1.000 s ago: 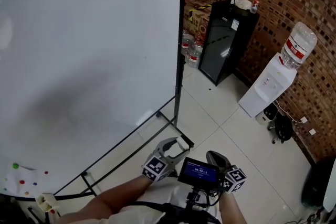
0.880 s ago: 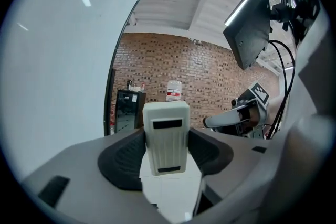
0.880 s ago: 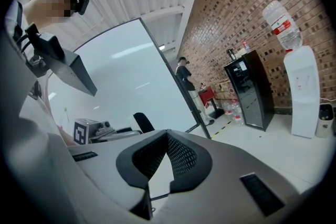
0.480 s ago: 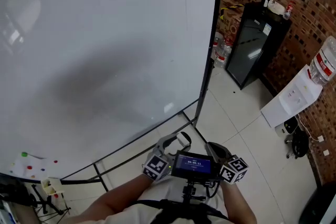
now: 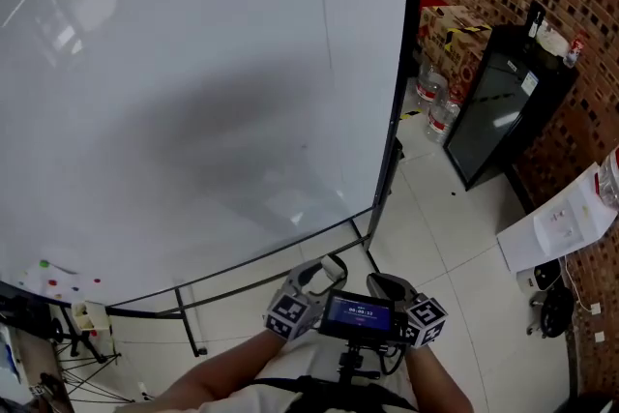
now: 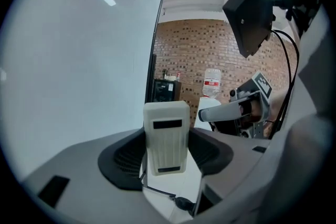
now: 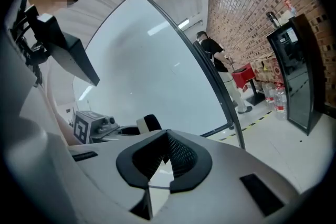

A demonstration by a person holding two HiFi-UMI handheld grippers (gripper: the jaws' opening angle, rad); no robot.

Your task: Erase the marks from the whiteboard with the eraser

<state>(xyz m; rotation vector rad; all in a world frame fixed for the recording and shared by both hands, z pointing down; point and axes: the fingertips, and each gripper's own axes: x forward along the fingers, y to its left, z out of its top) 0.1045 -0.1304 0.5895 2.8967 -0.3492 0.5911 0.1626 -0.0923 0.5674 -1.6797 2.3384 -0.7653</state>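
Observation:
The whiteboard (image 5: 193, 82) fills the left and middle of the head view; its surface looks white with a grey shadow, and I make out no clear marks. Low in that view, in front of the board's bottom edge, my left gripper (image 5: 317, 274) is shut on a white block eraser (image 5: 335, 264). In the left gripper view the eraser (image 6: 167, 136) stands upright between the dark pads. My right gripper (image 5: 385, 286) sits just right of the left one, shut with nothing in it (image 7: 165, 157). A small screen (image 5: 360, 312) sits between the two grippers.
The board's black stand bars (image 5: 193, 329) run along the tiled floor. Coloured magnets (image 5: 44, 264) dot the board's lower left. To the right stand a black fridge (image 5: 498, 106), water bottles (image 5: 435, 106), cardboard boxes (image 5: 464, 29) and a water dispenser (image 5: 571, 218). A person (image 7: 220, 68) stands beyond the board.
The head view has swung left toward the whiteboard, which now fills more of the frame. Both grippers stay low at the centre, the left still holding the eraser.

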